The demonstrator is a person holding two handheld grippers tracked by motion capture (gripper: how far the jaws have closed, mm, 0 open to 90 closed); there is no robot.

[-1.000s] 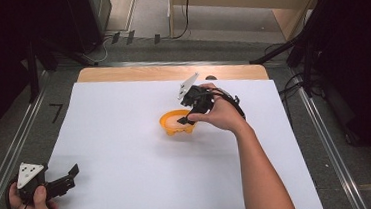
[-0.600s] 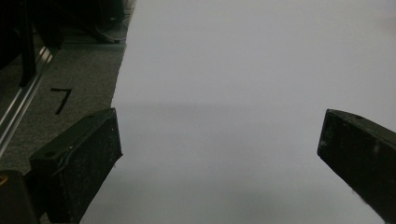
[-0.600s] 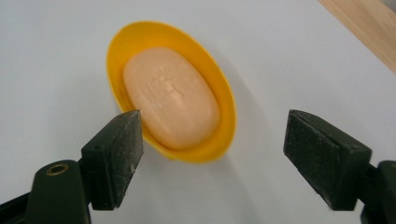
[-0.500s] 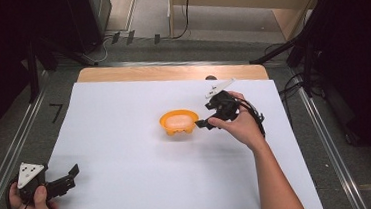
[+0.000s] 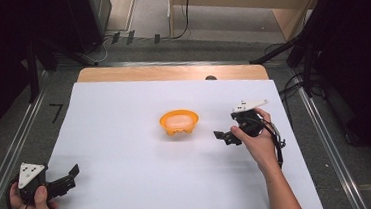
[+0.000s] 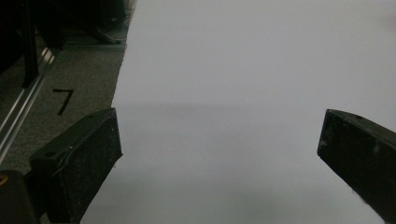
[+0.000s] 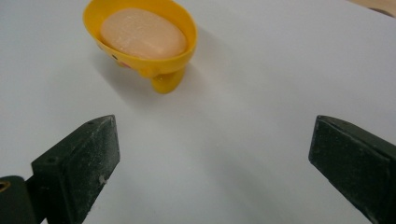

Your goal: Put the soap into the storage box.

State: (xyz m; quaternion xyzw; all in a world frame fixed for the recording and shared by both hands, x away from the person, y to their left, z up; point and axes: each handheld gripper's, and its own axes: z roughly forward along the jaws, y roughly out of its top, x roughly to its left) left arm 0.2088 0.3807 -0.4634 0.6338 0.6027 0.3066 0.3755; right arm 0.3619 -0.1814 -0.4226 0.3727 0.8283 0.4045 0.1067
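Sitting near the middle of the white sheet [image 5: 126, 139] that covers the counter [image 5: 171, 71], the yellow soap dish [image 5: 179, 122] stands upright on its small feet with a pale peach bar of soap [image 5: 178, 119] lying in it. In the right gripper view the dish [image 7: 144, 42] shows at the upper left, well ahead of the jaws, with the soap [image 7: 142, 33] resting inside its rim.

The right gripper [image 5: 222, 135] is just to the right of the dish in the high view, apart from it and pointing toward it. Its jaws have just been opening and now stand wide, with nothing but bare white sheet between them. The person's right hand [image 5: 256, 141] grasps its body, and a black cable loops beside the wrist.

The left gripper [image 5: 71, 174] lies at the near left corner of the sheet, well apart from the dish, held by the left hand [image 5: 33, 206]. Its jaws are spread wide too, with bare sheet between them; the sheet's left edge and the grey floor [image 6: 56, 93] show beside one jaw.
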